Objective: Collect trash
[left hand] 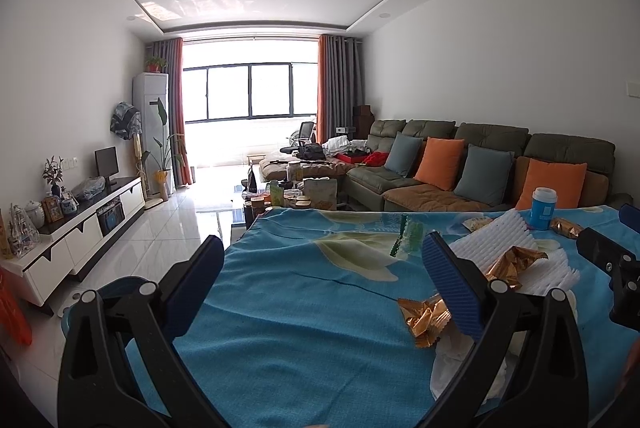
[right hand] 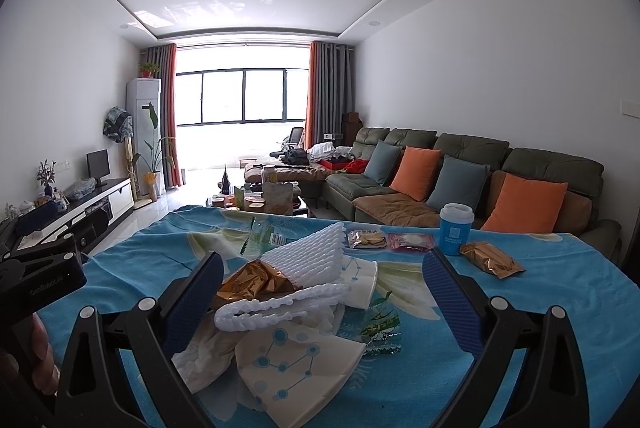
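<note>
Evidently nothing is gripped yet: left gripper (left hand: 320,268) and right gripper (right hand: 324,280) are held agape; the foam (right hand: 316,260) pile must be straddled next.

desk cover (right hand: 560,308): my matt blue terry cloth
wrappers (right hand: 252,282): shiny crinkled gold foil
foam sleeve (right hand: 312,260): white ribbed foam
my pads (right hand: 450,304): ridged blue rubber

A green sofa (right hand: 460,163) with orange cushions (right hand: 524,203) faces a TV cabinet (left hand: 80,224).
</note>
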The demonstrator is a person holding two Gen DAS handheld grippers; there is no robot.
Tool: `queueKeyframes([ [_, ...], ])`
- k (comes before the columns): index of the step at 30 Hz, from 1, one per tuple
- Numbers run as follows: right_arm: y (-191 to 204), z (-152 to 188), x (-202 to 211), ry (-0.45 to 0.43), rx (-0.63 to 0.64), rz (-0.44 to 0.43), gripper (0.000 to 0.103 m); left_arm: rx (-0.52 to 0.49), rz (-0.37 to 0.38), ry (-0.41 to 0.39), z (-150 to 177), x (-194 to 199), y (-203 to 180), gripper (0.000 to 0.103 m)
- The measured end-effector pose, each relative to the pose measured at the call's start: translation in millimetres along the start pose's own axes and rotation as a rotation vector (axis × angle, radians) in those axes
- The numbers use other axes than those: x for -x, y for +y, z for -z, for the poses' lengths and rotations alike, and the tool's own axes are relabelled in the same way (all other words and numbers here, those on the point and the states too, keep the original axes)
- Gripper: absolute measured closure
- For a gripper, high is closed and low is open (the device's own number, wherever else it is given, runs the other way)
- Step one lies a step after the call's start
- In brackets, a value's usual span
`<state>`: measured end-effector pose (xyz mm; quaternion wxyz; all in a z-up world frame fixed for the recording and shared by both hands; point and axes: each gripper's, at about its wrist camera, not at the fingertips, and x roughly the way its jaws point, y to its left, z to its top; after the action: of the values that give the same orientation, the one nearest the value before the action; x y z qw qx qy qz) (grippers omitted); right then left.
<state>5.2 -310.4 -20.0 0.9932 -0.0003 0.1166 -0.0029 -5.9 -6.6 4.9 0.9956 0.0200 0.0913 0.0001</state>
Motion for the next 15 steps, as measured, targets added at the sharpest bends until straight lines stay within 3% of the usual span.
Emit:
queueKeyframes([
  [9, -4, 5, -8, 0.053, -0.01, -0.038, 0.007, -0.012, 0.029, 0.045, 5, -8, 0, 0.006],
  [15, -11, 13, -20, 0.126, -0.044, -0.08, 0.007, -0.036, 0.123, 0.125, 14, -23, -7, 0.006],
])
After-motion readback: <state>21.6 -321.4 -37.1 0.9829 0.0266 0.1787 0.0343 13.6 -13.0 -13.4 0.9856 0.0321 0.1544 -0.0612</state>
